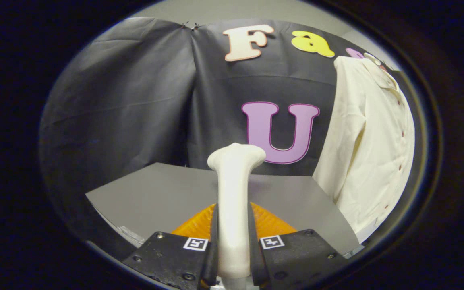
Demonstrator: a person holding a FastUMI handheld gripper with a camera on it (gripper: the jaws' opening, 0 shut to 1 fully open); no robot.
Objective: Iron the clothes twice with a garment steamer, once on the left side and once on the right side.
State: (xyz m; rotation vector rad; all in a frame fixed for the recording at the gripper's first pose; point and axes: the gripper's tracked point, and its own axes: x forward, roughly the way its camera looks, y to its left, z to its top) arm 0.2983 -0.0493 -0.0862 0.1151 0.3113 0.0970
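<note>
- The black two-finger gripper [234,249] sat nearest the camera, each finger carrying a small square black-and-white marker on its top face.
- Both fingers [175,257] pressed against the sides of the white plastic garment steamer [234,193]; the gripper was clenched on its handle.
- The steamer's long axis ran straight forward along the fingers, rising up and away from them. Its broader, flared head was the far end, pointing toward the booth wall.
- An orange ribbed piece [270,223] showed on both sides of the steamer handle, just ahead of the fingers. What it belonged to could not be told.
- Beyond the fingers lay the flat grey tabletop [167,193], under the steamer.
- The cream long-sleeved button-front shirt [371,141] hung upright against the black cloth wall, well to the right of the steamer head and apart from it. Its collar was at the top, a row of small dark buttons ran down the front, and one sleeve hung down on the side nearer the steamer.
- The shirt's lower hem reached the level of the table's right edge; contact there could not be judged.
- No containers were noted.
</note>
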